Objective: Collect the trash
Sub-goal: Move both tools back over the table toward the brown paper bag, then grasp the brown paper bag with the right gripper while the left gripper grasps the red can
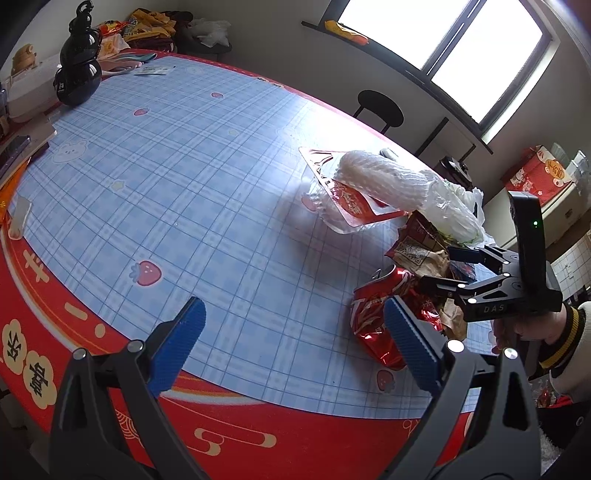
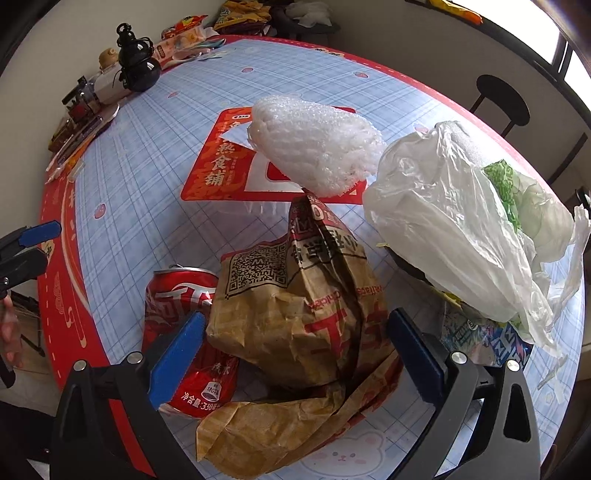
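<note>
A pile of trash lies on the blue plaid table mat [image 1: 207, 177]. It holds a crushed red soda can [image 2: 184, 325] [image 1: 380, 314], a crumpled brown paper bag [image 2: 295, 314], a white foam net [image 2: 314, 144] on a clear tray with a red label [image 2: 218, 162], and a white plastic bag [image 2: 454, 236]. My right gripper [image 2: 295, 350] is open, its fingers on either side of the paper bag. It shows in the left wrist view [image 1: 439, 269] over the pile. My left gripper [image 1: 295, 347] is open and empty above the table, left of the can.
A black gourd-shaped bottle [image 1: 79, 70] and clutter stand at the table's far left edge. Snack bags [image 1: 147, 22] lie at the far end. A black stool [image 1: 380, 107] stands beyond the table. A blue printed wrapper [image 2: 484, 336] lies under the plastic bag.
</note>
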Tool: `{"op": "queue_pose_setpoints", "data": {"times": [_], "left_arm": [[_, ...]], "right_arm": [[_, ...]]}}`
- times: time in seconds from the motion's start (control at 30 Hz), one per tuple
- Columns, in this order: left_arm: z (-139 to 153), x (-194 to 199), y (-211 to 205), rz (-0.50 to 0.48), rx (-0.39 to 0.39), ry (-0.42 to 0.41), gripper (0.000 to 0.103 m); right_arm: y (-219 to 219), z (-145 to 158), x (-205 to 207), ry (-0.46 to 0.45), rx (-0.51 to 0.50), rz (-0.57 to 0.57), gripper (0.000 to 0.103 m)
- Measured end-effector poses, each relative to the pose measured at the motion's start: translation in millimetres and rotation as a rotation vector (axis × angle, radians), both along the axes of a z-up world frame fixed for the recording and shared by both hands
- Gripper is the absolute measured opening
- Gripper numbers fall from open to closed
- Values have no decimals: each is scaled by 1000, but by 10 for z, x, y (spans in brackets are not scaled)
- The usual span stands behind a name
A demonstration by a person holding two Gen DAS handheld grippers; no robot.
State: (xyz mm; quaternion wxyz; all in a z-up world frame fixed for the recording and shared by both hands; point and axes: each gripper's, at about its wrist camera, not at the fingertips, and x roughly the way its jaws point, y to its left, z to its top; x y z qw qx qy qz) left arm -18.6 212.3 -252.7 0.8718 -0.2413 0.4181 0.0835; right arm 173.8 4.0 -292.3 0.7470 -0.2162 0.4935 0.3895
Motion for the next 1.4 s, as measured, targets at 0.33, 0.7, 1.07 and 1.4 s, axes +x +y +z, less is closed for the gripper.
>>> {"op": "queue_pose_setpoints", "data": {"times": [0.33,0.7,1.07,1.4], "left_arm": [[-149,207,-99,-66,-36,30,95],[-392,633,-496,-216,-105,60,94],[-597,960,-629,-233,-206,81,67],[-737,1212,-694,-225,-265,96,64]], "right_arm": [[-209,163,28,32,93,-55,79],[-579,350,-79,46,213,-187,75],[-806,489,-219,47,279,-243,75],[-900,504,-263,38,294,-264,75]]}}
